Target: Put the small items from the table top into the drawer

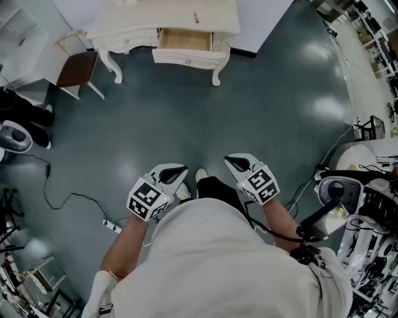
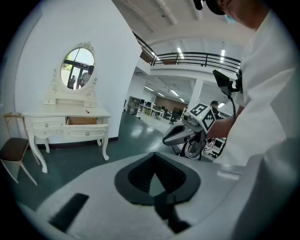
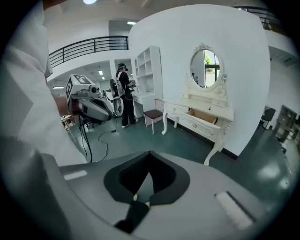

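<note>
Left gripper: your left gripper (image 2: 157, 196) has its jaws closed tip to tip, with nothing clamped between them
Right gripper: your right gripper (image 3: 139, 200) is in the same state, with its jaws together and gripping nothing
Position of tools: you hold both grippers low, close to your body and side by side over the dark floor (image 1: 205, 118); each one shows in the other's view, and they are not touching
Table: the white table (image 1: 217, 26) stands against the wall at the far side of the floor, well apart from both grippers
Drawer: the drawer (image 1: 185, 40) in the table front is pulled open and its wooden inside shows; it lies straight ahead of you, across the open floor
Small item: one thin red item (image 1: 196, 17) lies on the table top, just behind the open drawer and near its right end; it is too small to say what it is
Item relative to tools: the red item is far from both grippers, and neither gripper reaches the table or the drawer
Mirror: an oval mirror (image 2: 78, 68) stands upright on the back of the table
Stool: a brown-topped stool (image 1: 78, 68) stands just left of the table
Cable: a black cable (image 1: 68, 199) trails over the floor to your left
Other person: a person (image 3: 124, 93) stands near white shelves (image 3: 149, 65), beyond the stool
</note>
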`<state>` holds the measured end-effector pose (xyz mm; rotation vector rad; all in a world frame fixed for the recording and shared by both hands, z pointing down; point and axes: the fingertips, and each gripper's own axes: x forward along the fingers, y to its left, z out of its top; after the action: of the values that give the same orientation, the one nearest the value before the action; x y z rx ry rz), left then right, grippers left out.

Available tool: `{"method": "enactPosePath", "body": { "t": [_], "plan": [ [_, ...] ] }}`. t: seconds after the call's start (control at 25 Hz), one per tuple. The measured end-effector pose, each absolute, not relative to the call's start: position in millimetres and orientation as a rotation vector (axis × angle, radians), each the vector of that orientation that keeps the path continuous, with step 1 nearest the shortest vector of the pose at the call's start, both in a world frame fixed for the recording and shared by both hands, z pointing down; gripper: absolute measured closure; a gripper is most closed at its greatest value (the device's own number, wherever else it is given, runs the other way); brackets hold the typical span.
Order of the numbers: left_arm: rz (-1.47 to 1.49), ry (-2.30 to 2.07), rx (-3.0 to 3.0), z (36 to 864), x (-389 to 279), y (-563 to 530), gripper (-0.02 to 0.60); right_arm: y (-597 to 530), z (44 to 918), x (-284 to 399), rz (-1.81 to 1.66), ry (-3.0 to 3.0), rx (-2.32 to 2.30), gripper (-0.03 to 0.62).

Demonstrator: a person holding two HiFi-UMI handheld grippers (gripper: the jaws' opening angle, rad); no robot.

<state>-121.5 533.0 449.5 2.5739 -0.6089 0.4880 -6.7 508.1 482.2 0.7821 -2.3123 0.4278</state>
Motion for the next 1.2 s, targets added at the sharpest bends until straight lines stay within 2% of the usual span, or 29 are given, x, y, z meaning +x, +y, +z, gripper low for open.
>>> {"method": "enactPosePath", "body": {
  "t": [0.36, 0.64, 0.84, 0.92, 1.08, 1.2],
  "plan": [
    [0.491, -0.624, 2.584, 455.0, -126.0, 529.9, 0.581, 501.3, 493.3, -5.4, 0.429, -2.309, 0.804, 0.595],
    [0.487, -0.717, 2.554, 446.0, -118.9, 483.2, 0.581, 440.4, 484.9, 2.4, 0.393, -2.356, 0.774, 0.594],
    [0.490, -0.780, 2.536, 436.5, -84.0, 406.2, 0.581, 361.0, 478.5, 40.3, 0.374, -2.382, 0.763, 0.592],
    [0.494, -0.824, 2.521, 435.0, -76.1, 369.7, 0.581, 325.6, 480.6, 50.0, 0.372, -2.386, 0.752, 0.548],
    [0.520, -0.898, 2.496, 434.7, -55.2, 316.6, 0.580, 277.3, 479.1, 72.2, 0.358, -2.427, 0.733, 0.546],
    [0.534, -0.926, 2.480, 435.9, -28.7, 270.7, 0.538, 236.5, 484.9, 100.6, 0.379, -2.443, 0.713, 0.549]
  ]
}}
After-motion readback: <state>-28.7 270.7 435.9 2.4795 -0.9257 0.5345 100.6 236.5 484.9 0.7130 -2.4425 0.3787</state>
